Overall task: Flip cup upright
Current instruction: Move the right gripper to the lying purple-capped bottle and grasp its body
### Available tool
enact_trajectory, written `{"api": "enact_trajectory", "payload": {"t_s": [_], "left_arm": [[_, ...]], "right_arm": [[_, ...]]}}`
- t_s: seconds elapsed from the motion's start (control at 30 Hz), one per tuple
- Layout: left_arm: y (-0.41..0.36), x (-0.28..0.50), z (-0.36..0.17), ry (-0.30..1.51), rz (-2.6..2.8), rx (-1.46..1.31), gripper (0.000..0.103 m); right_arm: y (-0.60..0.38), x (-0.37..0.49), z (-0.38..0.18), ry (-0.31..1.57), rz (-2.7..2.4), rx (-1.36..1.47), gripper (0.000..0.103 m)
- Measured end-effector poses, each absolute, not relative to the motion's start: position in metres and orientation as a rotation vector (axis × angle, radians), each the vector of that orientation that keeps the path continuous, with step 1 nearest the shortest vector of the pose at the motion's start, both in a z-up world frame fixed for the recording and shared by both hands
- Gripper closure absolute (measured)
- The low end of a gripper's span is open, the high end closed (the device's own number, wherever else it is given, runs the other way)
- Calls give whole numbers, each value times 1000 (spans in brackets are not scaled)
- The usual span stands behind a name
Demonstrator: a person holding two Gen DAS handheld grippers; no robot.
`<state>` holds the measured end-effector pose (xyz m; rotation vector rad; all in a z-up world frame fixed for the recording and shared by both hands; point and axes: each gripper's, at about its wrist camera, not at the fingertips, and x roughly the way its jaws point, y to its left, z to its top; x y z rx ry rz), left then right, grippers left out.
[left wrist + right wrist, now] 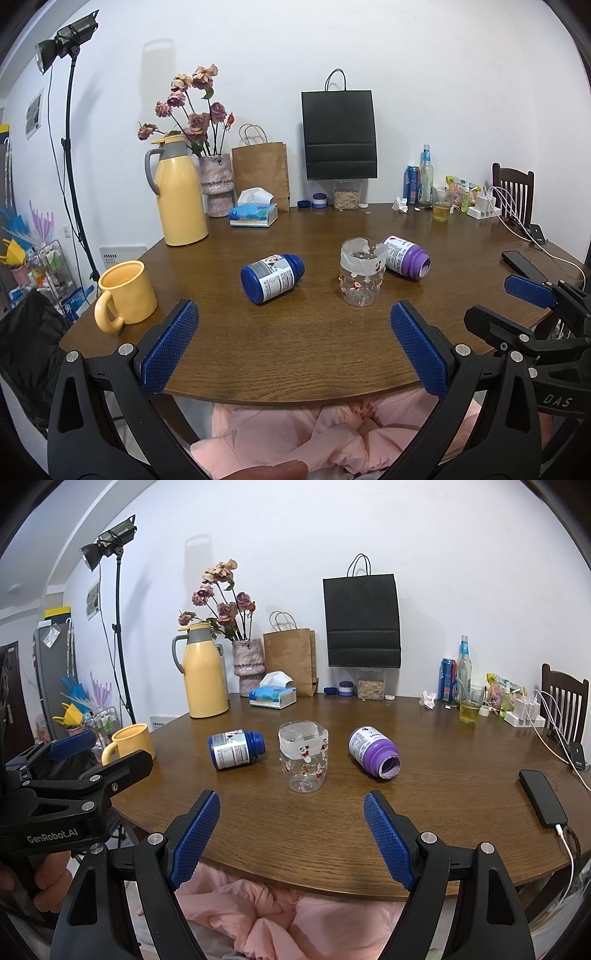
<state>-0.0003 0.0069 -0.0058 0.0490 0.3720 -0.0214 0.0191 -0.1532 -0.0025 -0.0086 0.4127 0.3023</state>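
Note:
A clear plastic cup (362, 273) with red printed figures and a white band at its rim stands upright, mouth up, on the brown table (295, 343); it also shows in the right wrist view (303, 756). My left gripper (291, 332) is open and empty near the table's front edge, short of the cup. My right gripper (291, 823) is open and empty, also at the front edge, facing the cup. The right gripper shows at the right of the left wrist view (532, 295).
A blue bottle (272, 277) lies on its side left of the cup, a purple bottle (405, 260) lies right of it. A yellow mug (123, 295) stands at the left edge, a phone (542, 797) at the right. A yellow jug (179, 192), vase, bags and clutter line the back.

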Motion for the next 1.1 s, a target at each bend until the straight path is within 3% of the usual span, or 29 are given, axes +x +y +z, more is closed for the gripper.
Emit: {"api": "enact_trajectory", "payload": {"t_s": [0.5,1.1], "left_arm": [[-17,58,-6,405,-109,55,0],[-90,218,14,597,-454,62,1]], "right_arm": [[-182,86,-24,510,264,24,19],[-230,238,-29,583,247,-15,19]]}}
